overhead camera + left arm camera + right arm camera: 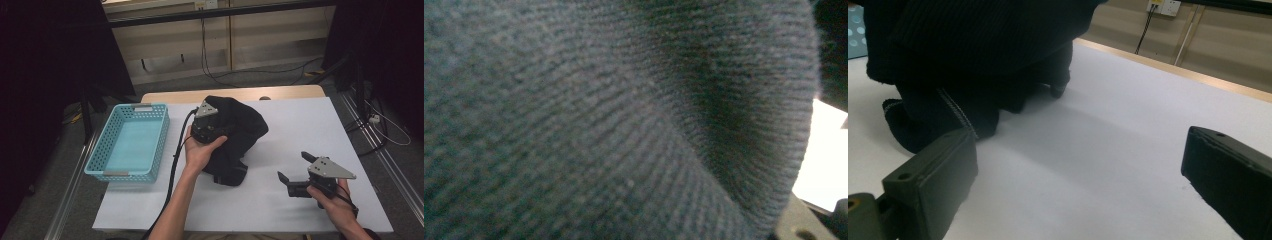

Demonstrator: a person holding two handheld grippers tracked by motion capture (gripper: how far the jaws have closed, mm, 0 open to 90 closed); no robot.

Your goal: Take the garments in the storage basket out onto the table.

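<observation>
A black knit garment point(240, 130) lies bunched on the white table point(305, 120), left of centre. My left gripper point(216, 127) is pushed into its near left side, held by a hand, with the jaws buried in the cloth. In the left gripper view the dark ribbed knit point(599, 125) lies right against the camera. My right gripper point(292, 166) hovers near the front right of the table, open with nothing between its jaws. In the right gripper view the garment point(973, 55) bulks ahead to the left of that open gripper point(1078, 165), and a cuff point(913, 130) rests on the table.
A turquoise plastic basket point(150, 107) stands at the table's left side with nothing in it. White tabletop point(1128, 115) stretches to the right of the garment. Behind the table's wooden far edge point(235, 94) are a cabled floor and dark stands.
</observation>
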